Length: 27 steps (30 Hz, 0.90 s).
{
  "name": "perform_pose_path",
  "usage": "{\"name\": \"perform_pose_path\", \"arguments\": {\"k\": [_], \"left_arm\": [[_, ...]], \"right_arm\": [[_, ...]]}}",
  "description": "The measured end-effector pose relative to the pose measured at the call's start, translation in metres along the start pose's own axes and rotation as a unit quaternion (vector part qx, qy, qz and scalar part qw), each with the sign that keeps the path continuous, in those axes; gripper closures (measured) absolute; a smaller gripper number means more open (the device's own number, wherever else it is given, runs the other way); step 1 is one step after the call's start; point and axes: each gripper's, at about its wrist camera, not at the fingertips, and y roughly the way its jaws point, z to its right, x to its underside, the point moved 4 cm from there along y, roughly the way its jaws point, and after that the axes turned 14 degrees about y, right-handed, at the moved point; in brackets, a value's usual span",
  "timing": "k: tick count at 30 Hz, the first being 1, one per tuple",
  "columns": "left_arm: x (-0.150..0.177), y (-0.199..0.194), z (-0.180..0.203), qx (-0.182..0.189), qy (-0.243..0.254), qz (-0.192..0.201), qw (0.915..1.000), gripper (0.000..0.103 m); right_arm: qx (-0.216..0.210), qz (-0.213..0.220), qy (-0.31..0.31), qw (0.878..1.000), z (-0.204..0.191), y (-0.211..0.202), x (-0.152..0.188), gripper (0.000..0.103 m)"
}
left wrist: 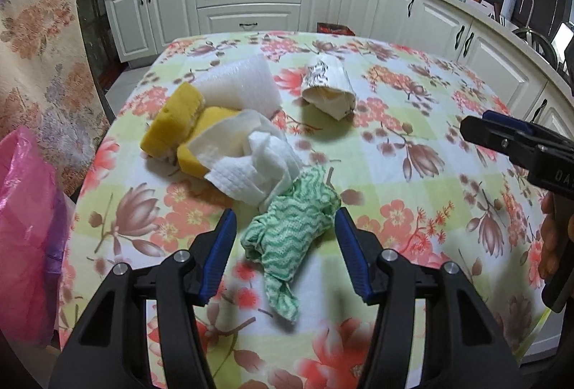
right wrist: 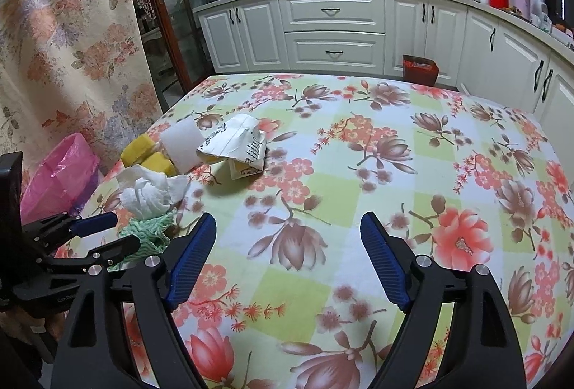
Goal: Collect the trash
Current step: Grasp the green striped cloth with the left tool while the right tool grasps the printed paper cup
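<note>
Left gripper (left wrist: 285, 235) jaws apart, straddling crumpled green-white cloth (left wrist: 287, 238), pads not touching. Right gripper (right wrist: 288, 260) wide, empty. Floral tablecloth (left wrist: 412, 209); white kitchen cabinets (left wrist: 247, 1) behind.

The trash is bunched at the left part of the table (right wrist: 358, 145): green cloth (left wrist: 290, 235), white tissue (left wrist: 251, 159), yellow sponges (left wrist: 172, 127), foam sheet (left wrist: 244, 84), printed wrapper (left wrist: 328, 88). Bare tablecloth lies open everywhere to the right. A pink bag (left wrist: 25, 227) crowds the left edge.
</note>
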Motion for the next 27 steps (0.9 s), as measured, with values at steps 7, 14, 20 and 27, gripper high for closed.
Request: {"name": "perform_pose_path", "arguments": {"k": [7, 14, 20, 27], "left_arm": [[0.007, 0.010, -0.001, 0.003, 0.004, -0.015, 0.9999, 0.068], [0.008, 0.003, -0.002, 0.019, 0.009, -0.009, 0.9997, 0.075], [0.002, -0.018, -0.005, 0.021, 0.008, 0.013, 0.9997, 0.076], [-0.008, -0.044, -0.021, 0.010, -0.004, 0.040, 0.9991, 0.076]], "right_arm": [[-0.004, -0.004, -0.005, 1.000, -0.007, 0.008, -0.003, 0.024], [-0.010, -0.002, -0.016, 1.000, -0.021, 0.017, -0.011, 0.024], [-0.012, 0.001, -0.022, 1.000, -0.033, 0.025, -0.022, 0.024], [-0.020, 0.004, -0.028, 0.999, -0.052, 0.041, -0.038, 0.024]]}}
